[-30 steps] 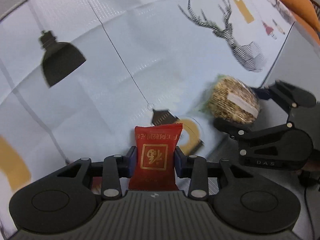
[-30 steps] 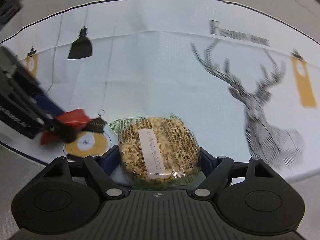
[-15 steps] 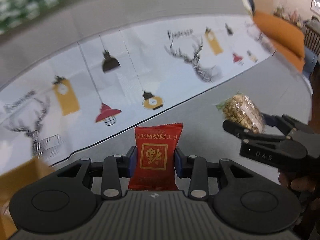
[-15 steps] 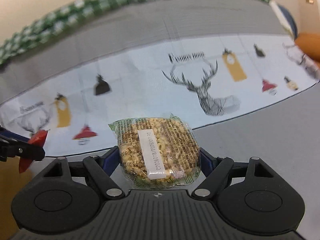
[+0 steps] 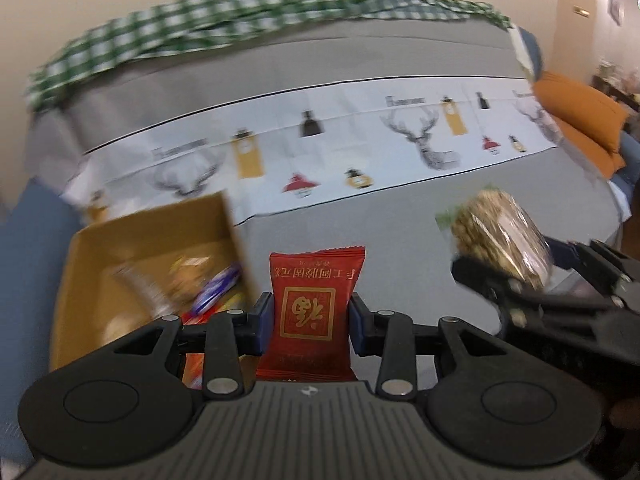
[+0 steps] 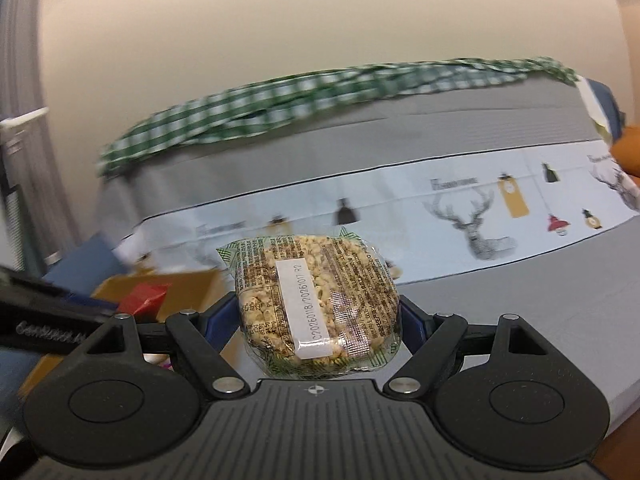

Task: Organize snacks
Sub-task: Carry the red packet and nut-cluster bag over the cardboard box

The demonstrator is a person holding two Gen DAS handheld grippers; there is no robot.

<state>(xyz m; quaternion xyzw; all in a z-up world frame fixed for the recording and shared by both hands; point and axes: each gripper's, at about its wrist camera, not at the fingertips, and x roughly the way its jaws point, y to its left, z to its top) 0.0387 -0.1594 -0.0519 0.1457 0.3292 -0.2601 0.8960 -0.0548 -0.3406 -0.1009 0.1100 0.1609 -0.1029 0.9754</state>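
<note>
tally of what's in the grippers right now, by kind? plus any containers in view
Red snack packet: 1, in left gripper
Puffed-grain cake, clear wrap: 1, in right gripper
Cardboard box: 1, with several blurred snacks inside that can't be counted
Total: 3

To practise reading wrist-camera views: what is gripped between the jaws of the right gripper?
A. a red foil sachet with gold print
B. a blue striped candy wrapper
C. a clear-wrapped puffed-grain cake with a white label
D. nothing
C: the right wrist view shows the clear-wrapped puffed-grain cake pinched between the right gripper jaws.
</note>
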